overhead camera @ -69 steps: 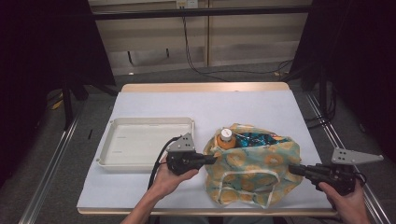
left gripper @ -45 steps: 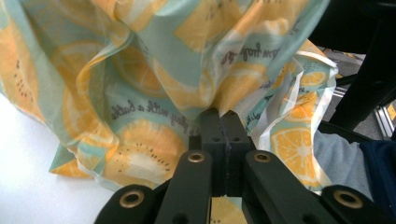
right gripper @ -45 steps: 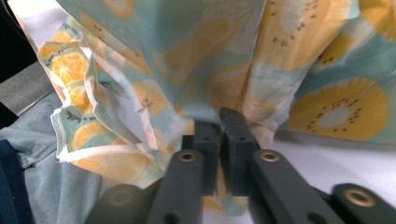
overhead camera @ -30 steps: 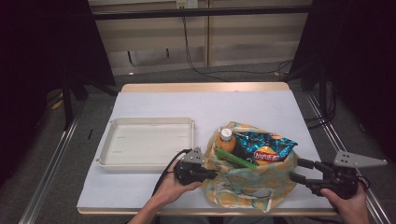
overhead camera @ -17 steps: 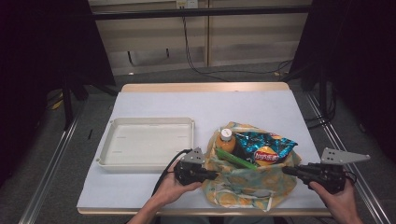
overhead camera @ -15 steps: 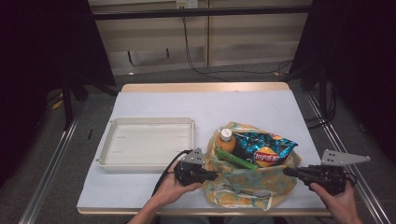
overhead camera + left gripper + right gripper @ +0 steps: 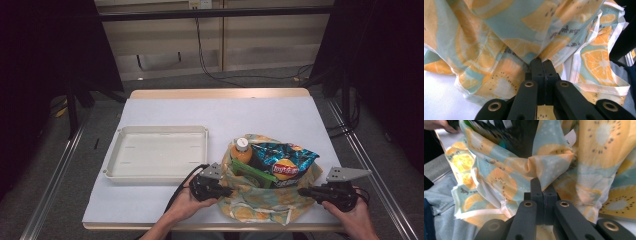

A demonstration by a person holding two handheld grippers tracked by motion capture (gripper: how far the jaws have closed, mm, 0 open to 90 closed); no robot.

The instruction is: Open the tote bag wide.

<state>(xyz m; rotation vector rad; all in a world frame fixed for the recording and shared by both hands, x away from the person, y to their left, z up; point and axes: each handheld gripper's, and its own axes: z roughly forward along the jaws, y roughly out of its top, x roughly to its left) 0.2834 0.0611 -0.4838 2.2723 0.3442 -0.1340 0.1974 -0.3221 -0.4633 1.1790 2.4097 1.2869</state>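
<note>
Item: fruit-print cloth bag (image 7: 270, 202), near front edge of the surface, right of the tray (image 7: 157, 152). Left gripper (image 7: 222, 190) and right gripper (image 7: 306, 191): fingers clenched on bag fabric. Risk: thin cloth slipping free; bottle (image 7: 242, 151) toppling, chip packet (image 7: 284, 161) spilling out.

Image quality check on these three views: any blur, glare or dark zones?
High view: table evenly lit, surroundings nearly black, slightly soft. Left gripper view: bag sharp, fabric washed out toward the top right. Right gripper view: bag's top-left smeared by blur, dark hollow above the left gripper side; cloth near the right gripper clear.
</note>
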